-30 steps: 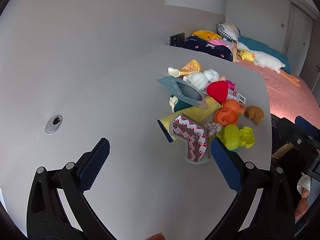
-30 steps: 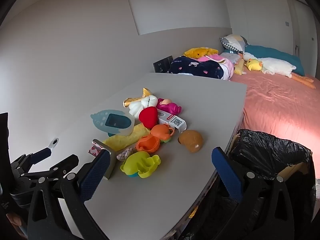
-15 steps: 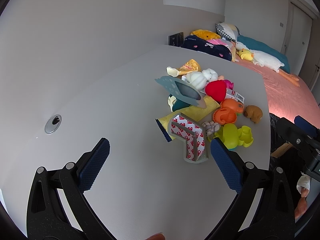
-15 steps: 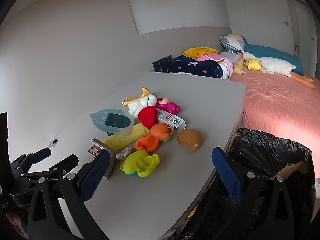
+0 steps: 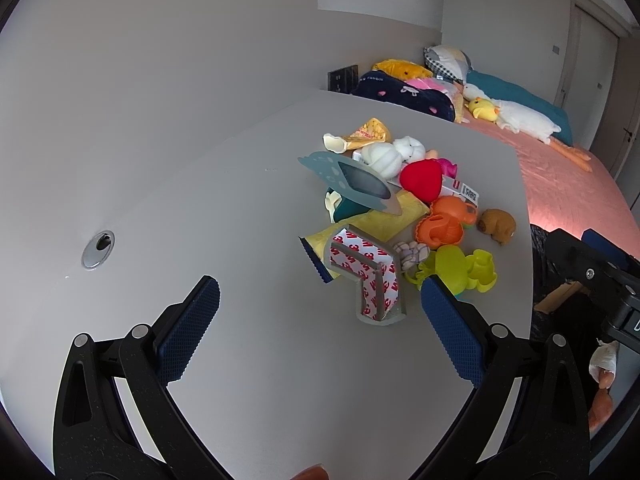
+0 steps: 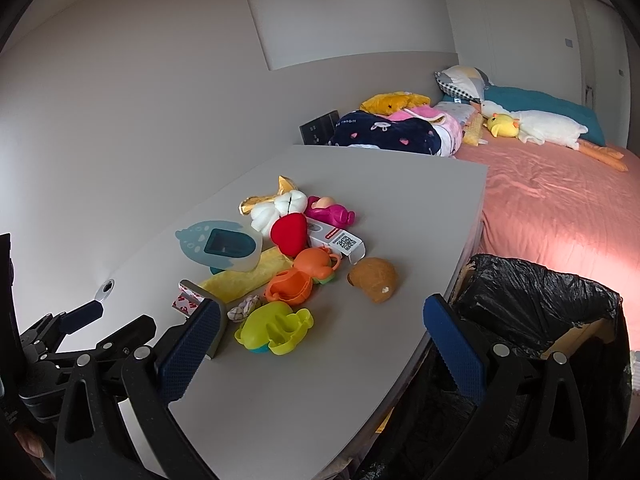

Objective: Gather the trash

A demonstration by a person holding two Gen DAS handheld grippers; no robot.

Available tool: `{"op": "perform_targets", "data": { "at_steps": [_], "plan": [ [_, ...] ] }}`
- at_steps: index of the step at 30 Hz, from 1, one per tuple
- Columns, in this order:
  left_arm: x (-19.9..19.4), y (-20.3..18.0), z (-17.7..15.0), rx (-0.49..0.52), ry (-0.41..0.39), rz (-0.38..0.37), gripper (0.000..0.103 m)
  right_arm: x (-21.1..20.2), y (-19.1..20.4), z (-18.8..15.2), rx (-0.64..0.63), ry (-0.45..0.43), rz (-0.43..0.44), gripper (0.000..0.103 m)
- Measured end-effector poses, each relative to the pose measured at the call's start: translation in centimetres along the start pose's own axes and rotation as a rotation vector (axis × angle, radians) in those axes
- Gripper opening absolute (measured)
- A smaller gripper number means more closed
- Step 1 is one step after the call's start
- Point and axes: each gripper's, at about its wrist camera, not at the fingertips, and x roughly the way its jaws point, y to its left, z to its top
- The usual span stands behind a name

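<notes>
A pile of toys and trash lies on the grey table (image 5: 224,208). In it are a red-and-white 3M corner strip (image 5: 368,276), a gold snack wrapper (image 5: 366,132), a white carton with a QR code (image 6: 340,242) and a yellow cloth (image 6: 248,274). My left gripper (image 5: 316,320) is open and empty, hovering just short of the 3M strip. My right gripper (image 6: 320,340) is open and empty over the table's near right edge. A box lined with a black trash bag (image 6: 532,300) stands beside the table.
Toys sit among the trash: a red heart (image 6: 289,232), orange moulds (image 6: 300,276), a green mould (image 6: 276,328), a brown plush (image 6: 374,278), a blue toy card (image 6: 218,244). A cable hole (image 5: 98,244) is at the left. A pink bed (image 6: 560,208) lies beyond.
The left gripper has edged slightly away from the pile, which sits a little higher in its view. The right view has barely shifted. Both stay open.
</notes>
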Motion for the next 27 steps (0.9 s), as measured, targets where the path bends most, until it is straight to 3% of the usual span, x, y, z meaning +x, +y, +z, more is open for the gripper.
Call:
{"op": "perform_targets", "data": {
  "at_steps": [27],
  "plan": [
    [0.20, -0.09, -0.26, -0.013, 0.005, -0.020, 0.097, 0.09, -0.48, 0.00, 0.011, 0.006, -0.005, 0.101]
  ]
}}
